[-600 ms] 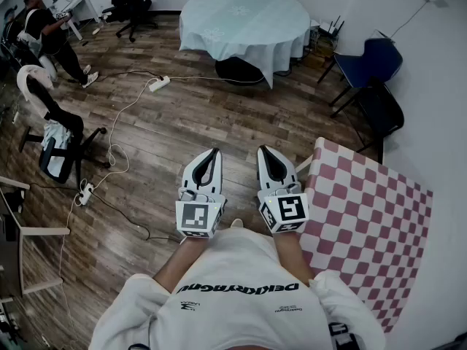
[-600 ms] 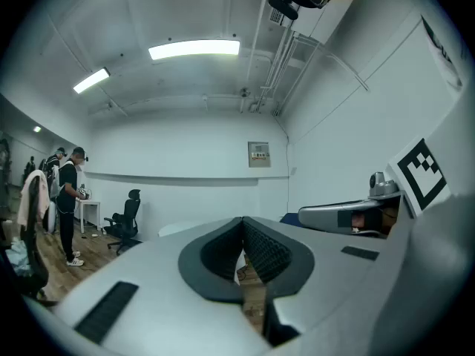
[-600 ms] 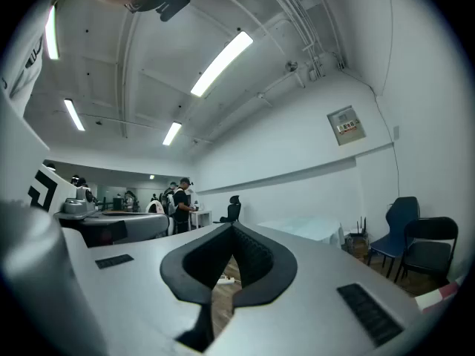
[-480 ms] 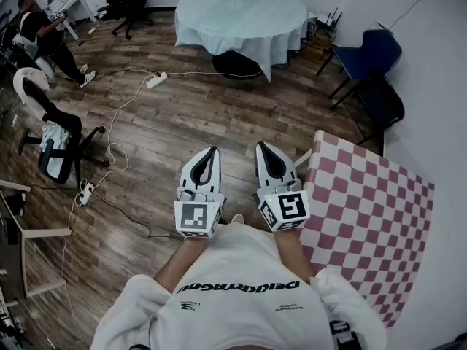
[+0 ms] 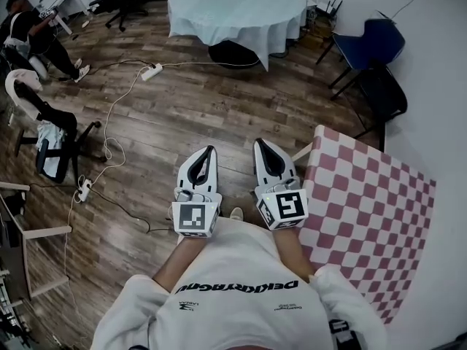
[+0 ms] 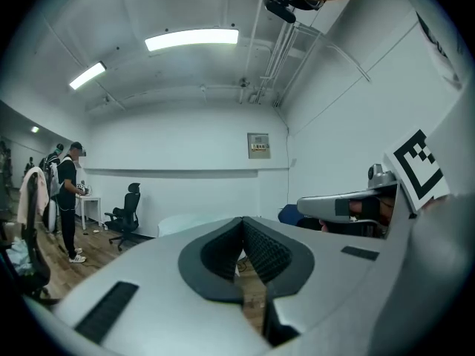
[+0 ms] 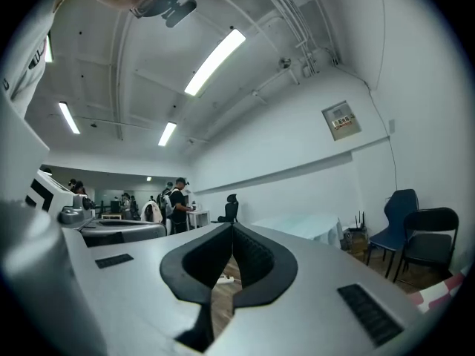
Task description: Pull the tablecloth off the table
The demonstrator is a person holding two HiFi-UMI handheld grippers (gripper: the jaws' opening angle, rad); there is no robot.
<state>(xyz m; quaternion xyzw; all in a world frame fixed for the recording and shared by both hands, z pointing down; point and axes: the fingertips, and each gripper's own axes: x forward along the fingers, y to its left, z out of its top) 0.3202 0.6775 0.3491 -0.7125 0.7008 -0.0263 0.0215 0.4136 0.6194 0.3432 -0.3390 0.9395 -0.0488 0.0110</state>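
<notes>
Head view: two closed claws, left claw (image 5: 211, 150), right claw (image 5: 258, 144); two tablecloths (image 5: 235, 4) (image 5: 372, 211).

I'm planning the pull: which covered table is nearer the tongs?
The pink checked table, close beside the right tongs; the round pale-blue table stands far across the room.

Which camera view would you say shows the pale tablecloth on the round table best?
The head view: the pale tablecloth is seen from above, top and hanging edge, though cropped by the frame. The left gripper view and right gripper view show only a low, distant sliver of it.
</notes>
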